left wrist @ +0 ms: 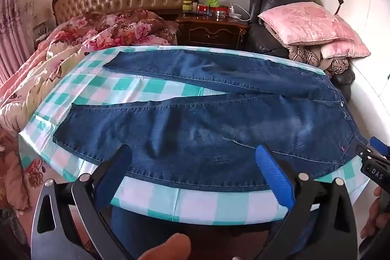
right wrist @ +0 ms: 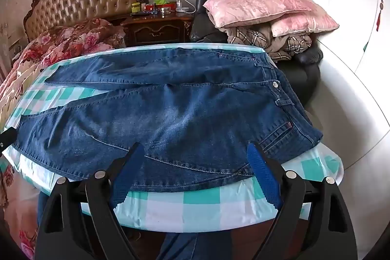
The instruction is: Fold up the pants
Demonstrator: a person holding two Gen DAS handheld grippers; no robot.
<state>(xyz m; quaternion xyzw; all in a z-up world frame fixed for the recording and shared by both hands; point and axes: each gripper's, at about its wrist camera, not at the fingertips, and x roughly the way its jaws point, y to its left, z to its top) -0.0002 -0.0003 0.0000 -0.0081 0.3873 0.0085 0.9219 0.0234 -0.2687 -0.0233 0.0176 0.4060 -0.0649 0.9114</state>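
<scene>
Blue jeans [left wrist: 207,128] lie flat on a table with a green and white checked cloth [left wrist: 195,204], legs spread apart toward the left, waistband at the right [right wrist: 280,94]. My left gripper [left wrist: 195,152] is open over the near leg's lower edge, holding nothing. My right gripper [right wrist: 195,150] is open over the near hip and pocket area of the jeans [right wrist: 170,118], holding nothing. The right gripper also shows at the right edge of the left wrist view [left wrist: 373,157].
A bed with a floral quilt [left wrist: 73,52] stands left of the table. A dark nightstand [left wrist: 212,31] with small items is behind it. A black chair piled with pink pillows [left wrist: 312,26] is at the back right. White cupboards [right wrist: 341,4] are on the right.
</scene>
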